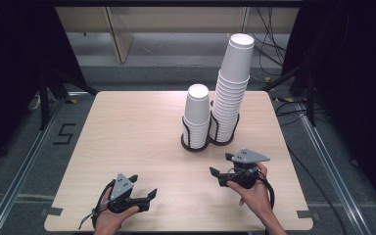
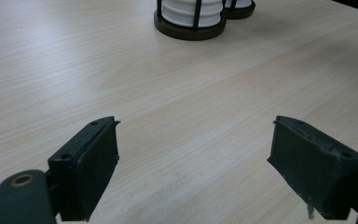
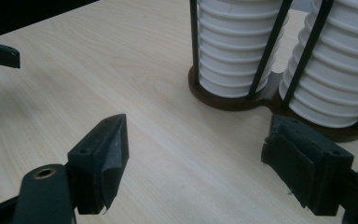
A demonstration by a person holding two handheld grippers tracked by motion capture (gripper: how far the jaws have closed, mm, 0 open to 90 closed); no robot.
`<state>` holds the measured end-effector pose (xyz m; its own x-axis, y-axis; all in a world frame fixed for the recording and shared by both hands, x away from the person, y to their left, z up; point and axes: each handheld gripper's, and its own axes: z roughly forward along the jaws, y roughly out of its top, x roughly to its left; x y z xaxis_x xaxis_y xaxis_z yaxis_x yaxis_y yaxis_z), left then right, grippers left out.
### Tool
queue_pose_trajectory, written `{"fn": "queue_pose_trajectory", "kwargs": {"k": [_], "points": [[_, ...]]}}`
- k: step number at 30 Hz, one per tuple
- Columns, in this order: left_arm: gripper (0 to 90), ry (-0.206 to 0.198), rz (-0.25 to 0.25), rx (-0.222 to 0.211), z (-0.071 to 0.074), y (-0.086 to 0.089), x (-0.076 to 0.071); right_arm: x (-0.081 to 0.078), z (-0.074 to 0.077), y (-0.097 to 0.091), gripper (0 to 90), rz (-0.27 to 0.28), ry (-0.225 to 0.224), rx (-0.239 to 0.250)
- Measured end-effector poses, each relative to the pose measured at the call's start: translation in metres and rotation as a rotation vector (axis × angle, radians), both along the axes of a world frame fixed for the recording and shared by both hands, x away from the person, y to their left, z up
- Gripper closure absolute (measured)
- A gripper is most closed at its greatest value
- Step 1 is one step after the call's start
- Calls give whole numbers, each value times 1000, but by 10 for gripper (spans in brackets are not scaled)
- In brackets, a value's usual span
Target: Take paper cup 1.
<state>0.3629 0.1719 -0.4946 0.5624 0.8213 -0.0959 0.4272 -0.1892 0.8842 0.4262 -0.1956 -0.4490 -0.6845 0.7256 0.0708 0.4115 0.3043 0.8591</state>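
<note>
both grippers are hovering spread and empty: left gripper (image 1: 144, 195) near the table (image 1: 127, 137) front, right gripper (image 1: 220, 166) approaching 2 racked cup stacks (image 1: 220, 105). next, it is likely needing to pinch the top cup.

Bare tabletop (image 1: 127, 142); cup stacks (image 1: 220, 105) block far right.

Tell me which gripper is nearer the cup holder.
Right. The right gripper sits just in front of the cup holder, jaws open and empty. The left gripper rests far off near the table's front left, also open.
</note>
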Motion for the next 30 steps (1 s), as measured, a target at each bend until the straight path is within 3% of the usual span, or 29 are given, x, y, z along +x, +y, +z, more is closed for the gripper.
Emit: {"fn": "queue_pose_trajectory", "kwargs": {"k": [1, 2, 5, 6, 8, 10, 12, 13, 16, 18, 24, 30], "points": [[146, 0, 0, 0, 0, 0, 0, -1, 1, 2, 223, -13, 7, 14], [146, -1, -1, 3, 0, 0, 0, 1, 3, 1, 223, -6, -17, -4], [146, -1, 1, 4, 0, 1, 0, 1, 6, 3, 223, -12, -7, 10], [146, -1, -1, 5, 0, 1, 0, 3, 8, 3, 223, -1, -13, -1], [146, -5, -6, -3, 0, 1, 1, 7, 12, 4, 225, 4, -38, 20], [146, -6, -5, -8, 0, 0, 1, 7, 15, 4, 225, -12, -16, 9], [146, 0, -2, 6, 0, 1, 0, 11, 17, 4, 227, -6, -45, 3], [146, -6, -4, -4, 0, 1, 1, 12, 19, 6, 229, -17, -24, 29], [146, -4, -8, -2, 0, 1, 0, 17, 22, 6, 229, -9, -53, 12], [146, -5, -8, -2, 0, 1, 0, 16, 24, 8, 229, -19, -34, 24], [146, -6, -7, -1, 0, 1, 1, 24, 38, 11, 227, -19, -83, 34], [146, -4, -6, 0, 0, 1, 1, 30, 46, 17, 225, -12, -80, 48]]}}
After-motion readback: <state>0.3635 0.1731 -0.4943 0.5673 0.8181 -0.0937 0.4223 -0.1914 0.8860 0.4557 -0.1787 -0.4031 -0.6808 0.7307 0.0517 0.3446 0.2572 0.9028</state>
